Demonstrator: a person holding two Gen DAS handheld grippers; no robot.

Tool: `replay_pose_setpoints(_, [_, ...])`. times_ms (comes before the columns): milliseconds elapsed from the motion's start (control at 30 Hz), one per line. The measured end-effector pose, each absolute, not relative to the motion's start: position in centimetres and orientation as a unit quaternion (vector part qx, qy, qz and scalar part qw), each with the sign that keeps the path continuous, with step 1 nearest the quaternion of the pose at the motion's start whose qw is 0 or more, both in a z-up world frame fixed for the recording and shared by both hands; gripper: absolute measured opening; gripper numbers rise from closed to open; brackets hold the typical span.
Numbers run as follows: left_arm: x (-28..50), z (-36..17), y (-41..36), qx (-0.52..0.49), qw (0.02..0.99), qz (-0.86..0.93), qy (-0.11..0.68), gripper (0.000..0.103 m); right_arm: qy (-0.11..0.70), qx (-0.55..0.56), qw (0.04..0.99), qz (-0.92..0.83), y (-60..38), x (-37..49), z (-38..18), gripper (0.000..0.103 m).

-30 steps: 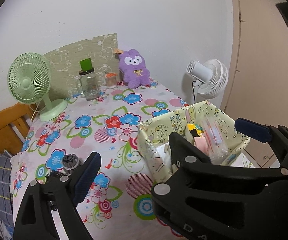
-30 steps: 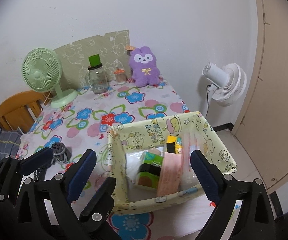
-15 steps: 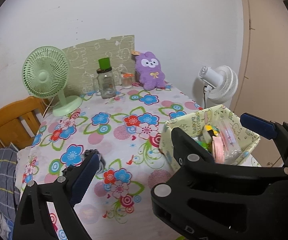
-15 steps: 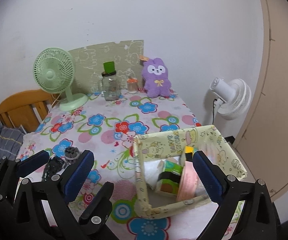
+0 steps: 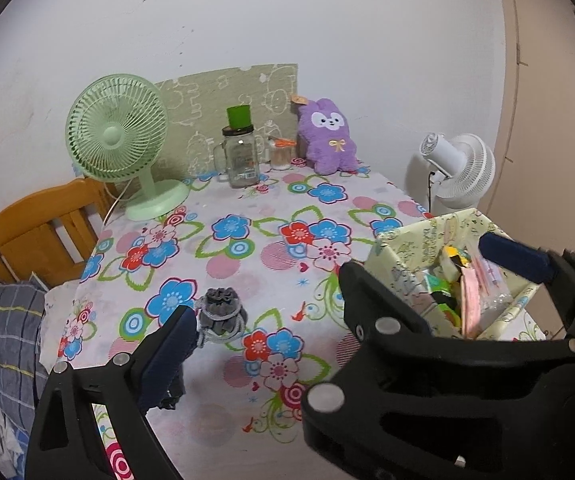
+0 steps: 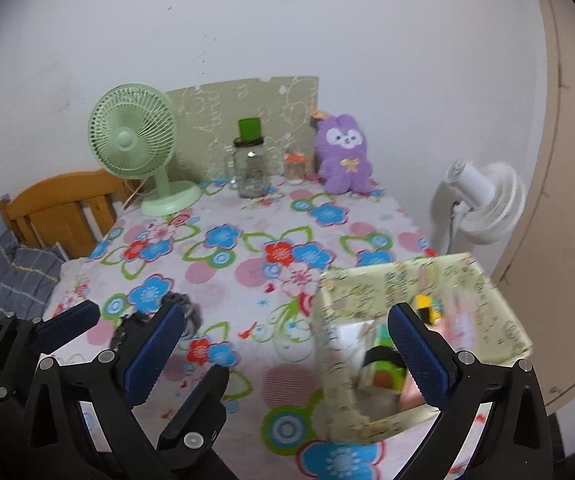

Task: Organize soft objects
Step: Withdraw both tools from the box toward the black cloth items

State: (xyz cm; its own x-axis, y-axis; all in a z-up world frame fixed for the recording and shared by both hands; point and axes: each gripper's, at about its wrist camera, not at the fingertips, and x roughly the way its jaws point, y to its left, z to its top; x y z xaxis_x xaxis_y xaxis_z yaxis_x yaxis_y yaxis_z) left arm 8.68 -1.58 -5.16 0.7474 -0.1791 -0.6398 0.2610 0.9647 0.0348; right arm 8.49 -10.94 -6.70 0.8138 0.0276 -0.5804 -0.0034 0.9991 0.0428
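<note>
Left wrist view is showing a dark grey drawstring pouch (image 5: 220,314) lying crumpled on the flowered surface (image 5: 247,216), left of the yellow fabric bin (image 5: 415,240). Both are sitting farther right in frame than before. The right hand-held gripper (image 6: 283,344) has just been opening, now gaping wide and empty; the left hand-held gripper (image 5: 327,280) is open, holding nothing.

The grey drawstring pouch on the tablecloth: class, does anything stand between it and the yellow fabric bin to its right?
Nothing visible does. Between the grey drawstring pouch and the yellow fabric bin lies only bare flowered tablecloth. The left gripper frames that stretch, jaws open and empty. The jar and fans stand far behind.
</note>
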Motion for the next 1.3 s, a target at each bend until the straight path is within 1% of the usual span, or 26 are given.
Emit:
replay_pose_setpoints(767, [11.8, -9.9, 4.0, 0.044, 0.923, -0.071, 0.375, 0.097, 0.326, -0.018, 0.944, 0.05, -5.3, 12.4, -11.1, 0.102])
replay_pose_setpoints(1300, [14.5, -14.0, 7.3, 0.033, 0.907, -0.021, 0.419, 0.097, 0.368, -0.041, 0.924, 0.096, -2.1, 16.2, -15.2, 0.093])
